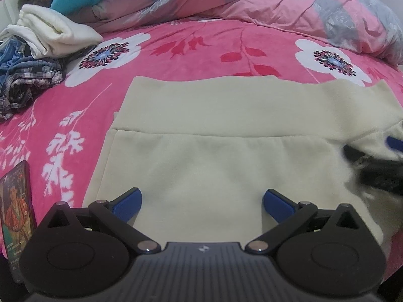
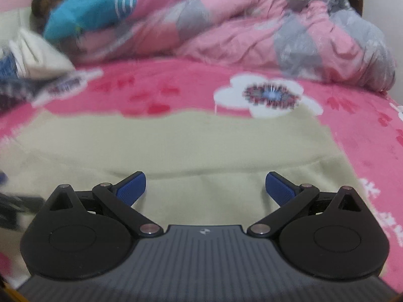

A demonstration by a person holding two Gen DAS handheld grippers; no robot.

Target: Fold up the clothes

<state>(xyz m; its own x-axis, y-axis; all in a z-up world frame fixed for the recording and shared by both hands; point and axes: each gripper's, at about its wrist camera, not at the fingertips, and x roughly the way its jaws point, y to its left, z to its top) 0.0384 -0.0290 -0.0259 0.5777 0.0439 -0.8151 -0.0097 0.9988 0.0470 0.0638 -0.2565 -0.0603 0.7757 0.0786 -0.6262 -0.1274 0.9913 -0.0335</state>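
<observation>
On floral fleece bedspread (image 1: pixel 201 47): flat cream fleece garment (image 1: pixel 214 166); left claw (image 1: pixel 202 205), right claw (image 2: pixel 205 188) apart.

Left gripper (image 1: pixel 202 204): jaws spread wide, nothing between blue pads (image 1: pixel 127 205), hovering low over near part of cream garment (image 1: pixel 201 156). Right gripper (image 2: pixel 205 189): jaws equally wide, empty, also above garment's near part. In left wrist view right gripper appears as dark blur at garment's right edge.
</observation>
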